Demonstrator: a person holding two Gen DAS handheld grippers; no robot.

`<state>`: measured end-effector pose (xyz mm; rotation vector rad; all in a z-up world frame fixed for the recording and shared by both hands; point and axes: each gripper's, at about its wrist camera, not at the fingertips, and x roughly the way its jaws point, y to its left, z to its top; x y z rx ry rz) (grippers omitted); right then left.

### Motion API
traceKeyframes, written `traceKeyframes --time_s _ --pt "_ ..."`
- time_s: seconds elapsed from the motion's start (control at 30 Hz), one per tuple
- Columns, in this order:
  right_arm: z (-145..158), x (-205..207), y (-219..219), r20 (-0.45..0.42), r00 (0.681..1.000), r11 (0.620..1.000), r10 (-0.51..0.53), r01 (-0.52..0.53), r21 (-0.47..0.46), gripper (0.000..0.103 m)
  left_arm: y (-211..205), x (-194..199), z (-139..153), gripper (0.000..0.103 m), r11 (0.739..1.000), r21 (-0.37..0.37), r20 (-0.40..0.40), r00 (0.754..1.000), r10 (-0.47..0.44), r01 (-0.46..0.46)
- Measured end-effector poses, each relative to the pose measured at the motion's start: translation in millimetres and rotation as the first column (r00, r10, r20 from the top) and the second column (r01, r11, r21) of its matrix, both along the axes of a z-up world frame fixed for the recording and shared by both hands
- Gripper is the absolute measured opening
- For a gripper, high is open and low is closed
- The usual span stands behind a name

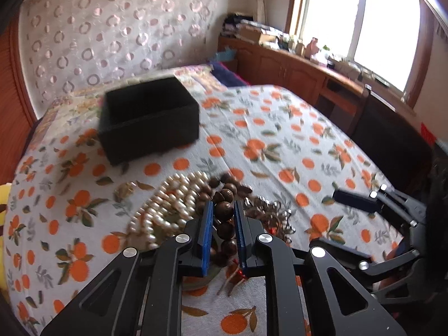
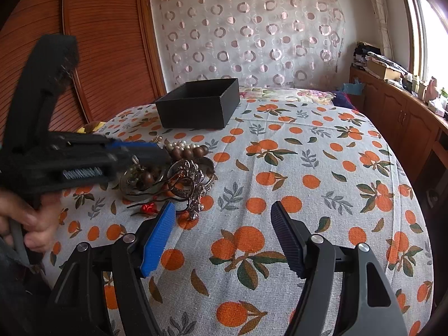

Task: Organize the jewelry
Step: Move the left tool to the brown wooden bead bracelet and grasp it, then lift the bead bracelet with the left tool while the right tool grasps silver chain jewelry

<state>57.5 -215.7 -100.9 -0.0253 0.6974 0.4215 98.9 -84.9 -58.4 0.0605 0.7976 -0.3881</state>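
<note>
A heap of jewelry lies on an orange-print cloth [image 1: 280, 140]: a pearl necklace [image 1: 170, 204], a brown wooden bead bracelet [image 1: 225, 210] and metal bangles [image 2: 193, 179]. My left gripper [image 1: 224, 210] is shut on the brown bead bracelet, its blue pads on either side of the beads. It also shows in the right wrist view [image 2: 151, 149], over the heap. My right gripper [image 2: 224, 218] is open and empty, just right of the heap. An open black box [image 1: 148, 120] stands behind the heap; it also shows in the right wrist view [image 2: 200, 103].
A small red bead piece [image 2: 147, 208] lies near the front of the heap. A wooden cabinet [image 2: 406, 123] with clutter runs along the right under the window. A wooden wardrobe [image 2: 106, 50] stands at the left. A patterned curtain [image 2: 252, 33] hangs behind.
</note>
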Motion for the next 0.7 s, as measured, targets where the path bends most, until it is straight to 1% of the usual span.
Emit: traceKeyframes --time_s 0.1,0.2,0.27,0.33,0.37,0.43,0.53,0.6,0.7 --pt "0 1 2 -0.009 1.0 1.0 0.004 -0.004 -0.005 0.073 15 -5 15 0.014 0.999 -0.041 0.036 0.999 0.033 -0.031" --pt "0 3 3 -0.027 1.0 1.0 0.014 -0.015 -0.013 0.073 25 -10 25 0.014 0.997 -0.057 0.062 0.997 0.053 -0.05" --pt "1 7 7 -0.041 0.998 0.999 0.04 -0.041 -0.017 0.067 31 -14 32 0.014 0.996 -0.063 0.08 0.995 0.066 -0.061" --pt "4 11 9 -0.047 0.997 0.998 0.059 -0.059 -0.015 0.059 35 -18 36 0.014 0.995 -0.071 0.092 0.993 0.076 -0.069" --pt "5 14 11 -0.047 0.997 0.997 0.069 -0.069 -0.013 0.057 38 -19 38 0.014 0.994 -0.076 0.098 0.992 0.081 -0.074" --pt "10 18 15 -0.042 0.995 0.996 0.088 -0.088 -0.014 0.05 42 -23 43 0.014 0.993 -0.085 0.111 0.99 0.09 -0.08" --pt "11 26 21 -0.06 0.992 0.994 0.112 -0.112 -0.011 0.043 47 -29 49 0.014 0.991 -0.098 0.126 0.987 0.099 -0.087" --pt "10 32 25 -0.069 0.99 0.992 0.125 -0.127 -0.012 0.04 51 -33 51 0.014 0.99 -0.107 0.134 0.986 0.102 -0.088" --pt "6 43 26 -0.107 0.985 0.991 0.137 -0.136 0.02 0.038 55 -37 53 0.014 0.989 -0.115 0.143 0.984 0.107 -0.091"
